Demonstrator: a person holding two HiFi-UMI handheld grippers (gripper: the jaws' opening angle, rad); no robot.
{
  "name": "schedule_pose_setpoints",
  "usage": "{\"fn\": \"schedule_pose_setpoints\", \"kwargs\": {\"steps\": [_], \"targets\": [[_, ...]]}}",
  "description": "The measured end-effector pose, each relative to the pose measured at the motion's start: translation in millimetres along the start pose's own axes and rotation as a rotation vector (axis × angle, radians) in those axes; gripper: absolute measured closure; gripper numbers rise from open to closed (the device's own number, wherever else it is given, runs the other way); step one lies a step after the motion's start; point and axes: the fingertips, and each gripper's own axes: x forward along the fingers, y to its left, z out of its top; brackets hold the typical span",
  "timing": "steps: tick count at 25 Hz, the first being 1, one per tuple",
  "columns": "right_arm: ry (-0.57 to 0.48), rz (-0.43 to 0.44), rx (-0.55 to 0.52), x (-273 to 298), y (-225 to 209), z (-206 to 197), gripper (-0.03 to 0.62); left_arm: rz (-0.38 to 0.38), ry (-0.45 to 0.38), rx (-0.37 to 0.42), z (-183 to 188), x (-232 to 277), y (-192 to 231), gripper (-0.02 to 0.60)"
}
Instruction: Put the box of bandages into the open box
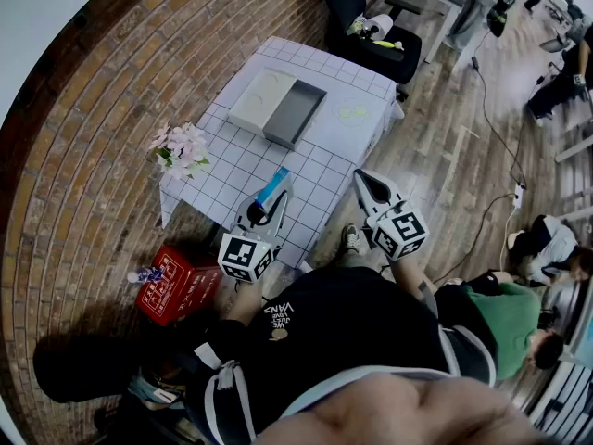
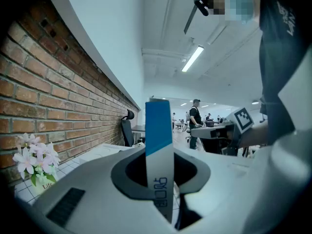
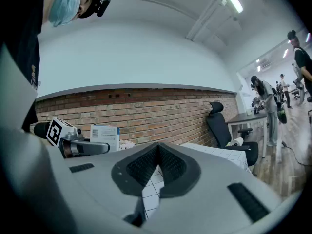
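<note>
The left gripper is clamped on the lower end of the box of bandages, which stands up above the near edge of the table. The right gripper hangs alongside, fingers together on nothing. The open box lies well apart, at the far side. With so small a bite, I'd worry the carton pivots or slips out, or catches the box's rim.

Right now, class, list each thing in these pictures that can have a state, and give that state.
box of bandages: held upright, off the table.
left gripper: shut on the box of bandages.
right gripper: jaws together, empty.
open box: open on the table, nothing visible inside.
flowers: upright at the table corner.
</note>
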Motion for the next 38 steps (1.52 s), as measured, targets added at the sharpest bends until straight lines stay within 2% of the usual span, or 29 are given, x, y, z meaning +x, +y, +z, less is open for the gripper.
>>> {"fn": "schedule_pose_setpoints", "kwargs": {"steps": [7, 15, 26, 38], "targets": [[-0.025, 0.012, 0.006, -1.6, 1.3, 4.0, 0.600, -0.012, 0.014, -0.005, -5.2, -0.3, -3.0, 0.503], [-0.026, 0.037, 0.071, 4.9, -26.3, 5.0, 0.599, 0.031, 0.022, -0.011, -1.7, 13.8, -5.1, 0.505], [0.010, 0.106, 0.063, 14.3, -82.0, 11.7, 0.599, 0.103, 0.015, -0.042, -0.2, 71.9, -7.5, 0.503], [0.066, 0.199, 0.061, 29.6, -156.4, 14.8, 0.599, 0.230, -0.002, -0.081, -4.1, 137.7, -9.0, 0.503]]}}
